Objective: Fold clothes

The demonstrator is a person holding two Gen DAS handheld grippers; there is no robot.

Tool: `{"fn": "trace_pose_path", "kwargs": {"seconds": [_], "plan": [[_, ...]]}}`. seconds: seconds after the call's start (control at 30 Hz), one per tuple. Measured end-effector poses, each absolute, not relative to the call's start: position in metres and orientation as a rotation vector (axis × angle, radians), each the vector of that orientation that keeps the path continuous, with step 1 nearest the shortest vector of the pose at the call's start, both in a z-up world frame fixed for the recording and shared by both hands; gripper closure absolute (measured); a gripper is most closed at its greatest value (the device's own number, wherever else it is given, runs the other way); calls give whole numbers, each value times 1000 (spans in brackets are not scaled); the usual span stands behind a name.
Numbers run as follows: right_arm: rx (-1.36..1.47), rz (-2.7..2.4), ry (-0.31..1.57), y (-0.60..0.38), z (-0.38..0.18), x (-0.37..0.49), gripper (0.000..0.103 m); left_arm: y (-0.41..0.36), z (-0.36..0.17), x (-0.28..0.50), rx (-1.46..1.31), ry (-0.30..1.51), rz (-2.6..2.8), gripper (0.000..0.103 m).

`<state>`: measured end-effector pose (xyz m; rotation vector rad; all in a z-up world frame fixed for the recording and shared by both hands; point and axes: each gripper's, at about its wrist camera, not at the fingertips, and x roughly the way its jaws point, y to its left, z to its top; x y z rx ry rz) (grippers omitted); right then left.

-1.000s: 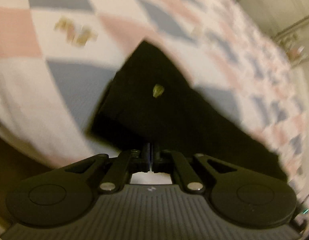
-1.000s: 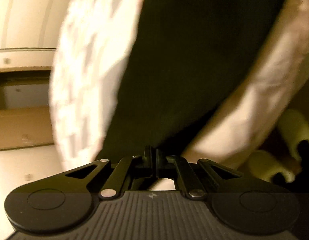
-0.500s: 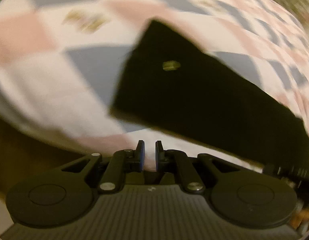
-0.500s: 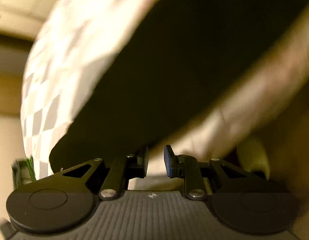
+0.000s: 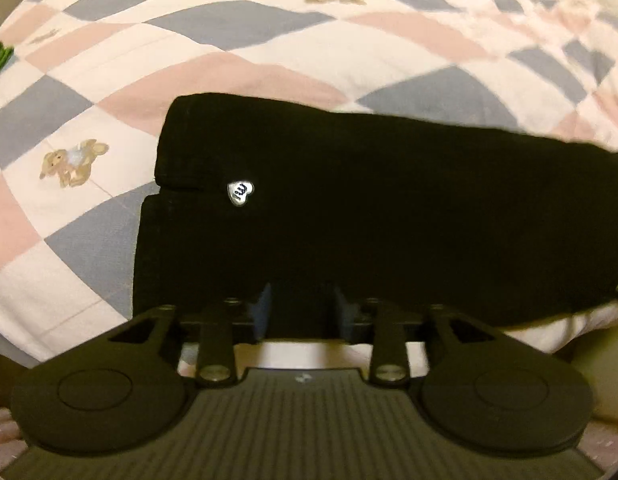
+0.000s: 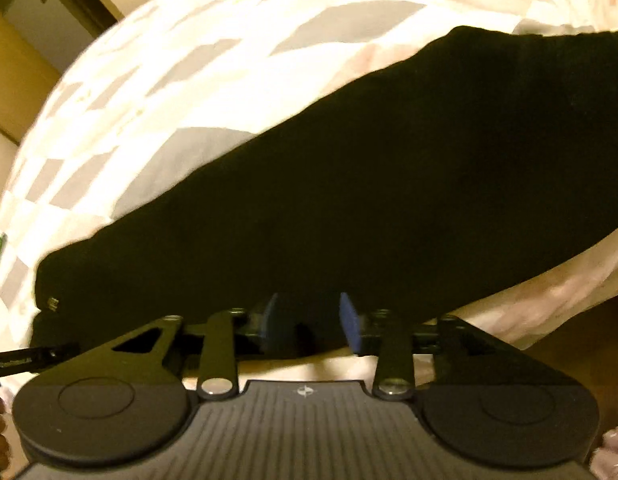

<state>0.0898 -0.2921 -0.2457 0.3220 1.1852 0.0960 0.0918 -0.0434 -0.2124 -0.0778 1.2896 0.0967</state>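
Both pairs of jaws stand wide apart with nothing between them: the left gripper point(image 5: 302, 312) shows its blue-padded fingertips point(image 5: 261, 311) spread over the near edge of the folded black garment point(image 5: 349, 216), and the right gripper point(image 6: 309, 322) has its blue pads point(image 6: 351, 320) parted just as far above the same dark cloth point(image 6: 349, 184). Whether either set of fingertips actually touches the fabric cannot be told, since black parts blend into black cloth. That garment lies flat on the quilted bedspread of pink, grey-blue and white diamonds point(image 5: 269, 40), near its front edge, folded into a long strip with two layers stepped at its left end. A small silver heart-shaped charm point(image 5: 240, 193) sits on the upper layer near that end. In the left wrist view the strip's right end runs into blur and dark at the frame's rim. A printed teddy bear motif point(image 5: 71, 160) lies on the quilt to the left of the cloth. In the right wrist view the quilt point(image 6: 189, 80) is washed out and motion-smeared, the garment shows no seams or detail, and a thin black bar point(image 6: 29, 356) at the lower left is cut off by the frame
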Motion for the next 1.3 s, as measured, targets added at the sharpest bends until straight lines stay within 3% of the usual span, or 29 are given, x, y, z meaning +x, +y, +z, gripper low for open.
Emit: {"fn": "trace_pose_path", "kwargs": {"seconds": [0.07, 0.17, 0.3, 0.4, 0.6, 0.77, 0.9, 1.3], "plan": [[262, 83, 1262, -298, -262, 95, 63, -51, -217, 98, -23, 1318, 109, 70], [285, 90, 1208, -298, -240, 99, 61, -60, -204, 105, 33, 1312, 105, 71], [381, 91, 1127, -310, -195, 92, 41, -66, -162, 105, 18, 1256, 73, 70], [410, 91, 1121, -335, -178, 78, 34, -74, -134, 100, 14, 1233, 65, 67], [420, 91, 1126, -387, -154, 54, 30, -111, -106, 91, 8, 1194, 74, 64], [367, 122, 1107, -434, -101, 18, 29, -157, -91, 69, -15, 1171, 107, 64], [345, 148, 1071, -483, -92, 13, 22, -208, -72, 47, -16, 1142, 115, 64], [214, 273, 1043, -554, -53, -8, 20, -302, -13, -24, -44, 1023, 176, 57]]}}
